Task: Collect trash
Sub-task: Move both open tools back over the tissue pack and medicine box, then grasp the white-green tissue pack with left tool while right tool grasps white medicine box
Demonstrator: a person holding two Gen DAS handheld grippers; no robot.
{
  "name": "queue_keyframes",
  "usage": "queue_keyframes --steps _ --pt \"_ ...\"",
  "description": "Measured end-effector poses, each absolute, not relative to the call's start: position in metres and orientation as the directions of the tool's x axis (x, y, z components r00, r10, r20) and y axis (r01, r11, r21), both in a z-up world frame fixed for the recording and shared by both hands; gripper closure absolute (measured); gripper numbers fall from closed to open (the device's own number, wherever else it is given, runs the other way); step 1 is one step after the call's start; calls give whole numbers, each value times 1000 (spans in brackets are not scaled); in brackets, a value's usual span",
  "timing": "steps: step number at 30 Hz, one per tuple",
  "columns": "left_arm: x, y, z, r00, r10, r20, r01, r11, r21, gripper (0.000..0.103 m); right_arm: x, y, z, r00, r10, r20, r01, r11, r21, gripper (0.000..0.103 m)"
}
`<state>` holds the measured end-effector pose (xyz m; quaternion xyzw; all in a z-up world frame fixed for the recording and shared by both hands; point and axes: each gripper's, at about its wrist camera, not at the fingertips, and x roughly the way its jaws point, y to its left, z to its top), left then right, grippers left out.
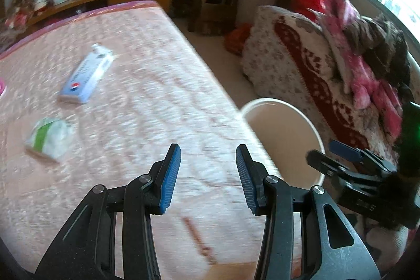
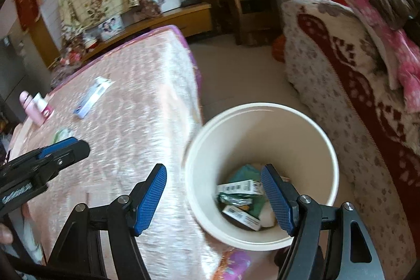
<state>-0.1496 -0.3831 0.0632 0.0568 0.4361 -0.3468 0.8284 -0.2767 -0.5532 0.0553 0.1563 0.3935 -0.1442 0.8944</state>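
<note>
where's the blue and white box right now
The blue and white box lies on the pink bedspread, left in both views, beyond the green-striped wrapper.

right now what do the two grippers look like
Both match: the left gripper and right gripper have black, angular linkage arms with silver pivot pins, triangular cut-outs and blue ribbed pads on the fingers. White lettering, too blurred to read, marks the left gripper's body in the right wrist view. No cables show.

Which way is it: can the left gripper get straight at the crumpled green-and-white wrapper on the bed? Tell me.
Probably yes. The left gripper is open with nothing between its pads, and the wrapper lies alone on the bedspread, apart from the blue-and-white box. Nothing lies between them, and the right gripper is off at the bin.
</note>
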Motion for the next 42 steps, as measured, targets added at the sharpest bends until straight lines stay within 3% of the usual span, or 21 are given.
queue_keyframes --steps 11,28,30,32,39,42 --pt "-76 -333 31 377 -483 -791 522 816 -249 61 -251 -507 66 664 -73 -744 275 949 153 30" --pt "-57 -154 41 467 -337 -818 347 920 -181 61 -180 -440 51 635 65 -769 123 975 184 30" --pt "-56 -147 45 471 -346 -812 337 921 -197 59 -164 -429 47 625 89 -775 101 976 194 29" --pt "-53 -147 49 476 -369 -798 334 916 -224 45 -145 -419 43 611 113 -783 83 975 205 29" --pt "-38 -161 55 489 -392 -779 322 911 -257 44 -64 -405 41 589 153 -794 101 960 260 29" --pt "-32 -163 56 502 -376 -779 308 919 -246 43 -21 -399 40 584 154 -797 132 951 280 23"
